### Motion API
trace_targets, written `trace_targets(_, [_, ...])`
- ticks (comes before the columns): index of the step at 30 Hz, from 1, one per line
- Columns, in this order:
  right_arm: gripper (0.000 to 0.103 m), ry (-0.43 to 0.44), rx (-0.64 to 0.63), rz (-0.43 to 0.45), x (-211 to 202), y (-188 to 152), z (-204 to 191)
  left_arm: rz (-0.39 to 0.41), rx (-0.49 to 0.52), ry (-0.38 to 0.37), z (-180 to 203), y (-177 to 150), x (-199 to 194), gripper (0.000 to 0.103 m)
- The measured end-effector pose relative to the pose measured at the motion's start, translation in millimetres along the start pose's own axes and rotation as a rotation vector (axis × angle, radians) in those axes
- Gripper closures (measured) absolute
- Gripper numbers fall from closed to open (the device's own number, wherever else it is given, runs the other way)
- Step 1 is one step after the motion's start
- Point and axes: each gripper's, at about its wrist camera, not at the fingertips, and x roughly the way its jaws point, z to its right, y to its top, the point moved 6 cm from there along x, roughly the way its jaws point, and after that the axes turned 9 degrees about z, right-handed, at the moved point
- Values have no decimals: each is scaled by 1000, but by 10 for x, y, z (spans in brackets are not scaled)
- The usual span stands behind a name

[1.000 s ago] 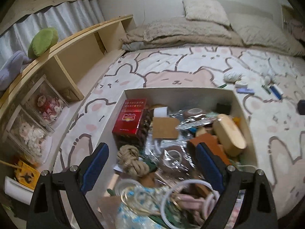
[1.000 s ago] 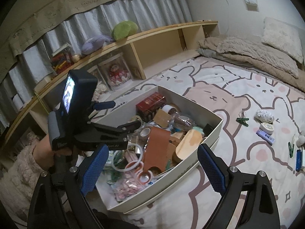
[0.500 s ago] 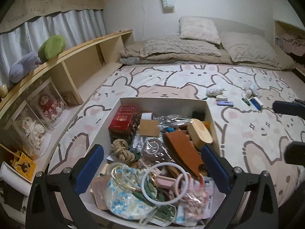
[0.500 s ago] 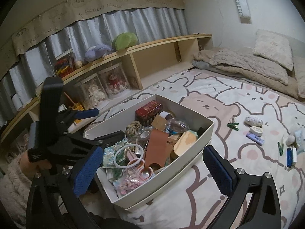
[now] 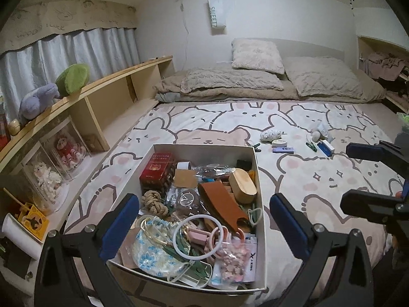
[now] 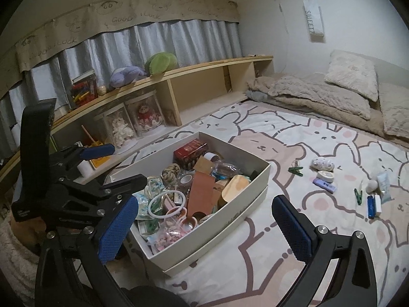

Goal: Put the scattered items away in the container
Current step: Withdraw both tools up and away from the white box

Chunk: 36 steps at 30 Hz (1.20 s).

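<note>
A white cardboard box (image 5: 258, 179) (image 6: 217, 230) stands on the bear-print bedspread, crammed with small things: a red tin (image 5: 156, 171), a rope knot, a brown leather piece, rings. My left gripper (image 5: 204, 220) hangs open over the box's near end with nothing between its fingers. My right gripper (image 6: 204, 217) is open and empty at the box's near right corner. Loose items lie to the right of the box: a patterned pouch (image 6: 322, 164), a tape roll (image 6: 326, 175), a purple case (image 6: 324, 184), green clips (image 6: 295, 170) and a blue pen-like item (image 6: 370, 206).
A low wooden shelf (image 5: 102, 87) runs along the left with plush toys on top and dolls in clear cases below. Pillows (image 5: 258, 55) and a folded blanket lie at the bed's far end. A person's hand holds the left gripper (image 6: 122, 165).
Both grippers have drawn back from the box and risen a little, so the whole box and more of the room now show. Their jaws have widened slightly.
</note>
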Motion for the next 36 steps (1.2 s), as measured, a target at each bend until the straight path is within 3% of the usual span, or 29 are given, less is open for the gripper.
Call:
trace_targets(19, [0, -117, -62, 49, -513, -125, -7, 99, -42, 9, 241, -91, -582, 0])
trace_targets(36, [0, -168, -63, 73, -790, -248, 21, 93, -117, -18, 322, -326, -826, 0])
